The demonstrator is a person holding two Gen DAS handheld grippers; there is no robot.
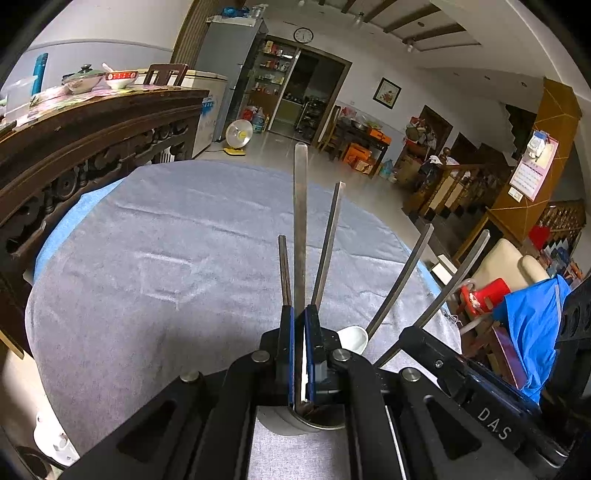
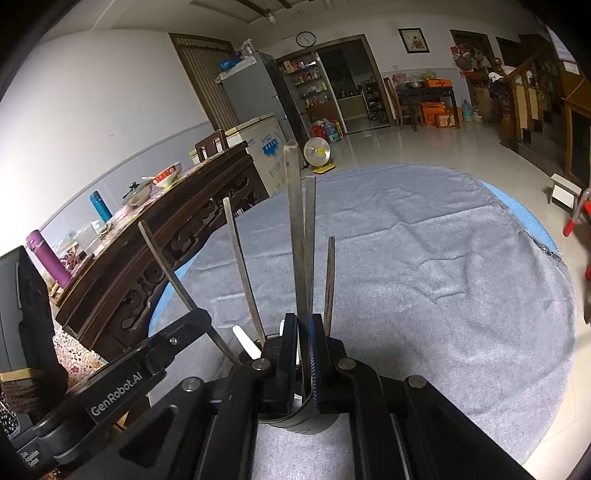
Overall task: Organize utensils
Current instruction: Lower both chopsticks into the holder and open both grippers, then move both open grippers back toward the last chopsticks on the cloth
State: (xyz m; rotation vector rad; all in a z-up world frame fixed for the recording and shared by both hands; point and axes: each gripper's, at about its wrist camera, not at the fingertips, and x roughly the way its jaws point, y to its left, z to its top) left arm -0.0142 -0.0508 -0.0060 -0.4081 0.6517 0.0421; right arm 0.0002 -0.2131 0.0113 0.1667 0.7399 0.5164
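Both the left gripper (image 1: 300, 325) and right gripper (image 2: 303, 332) have fingers nearly closed on flat metal utensils standing in a steel cup (image 1: 317, 421) on the grey-clothed round table (image 1: 166, 258), whose far cloth lies open; "DAS" and "GenRobot.AI" mark the grippers.

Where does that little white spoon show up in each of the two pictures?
Left wrist view: the white spoon sits low, just right of centre, beside the left tool.
Right wrist view: only its white handle shows, low and left of the right tool.
Shared landmark: the wall clock above the doorway.
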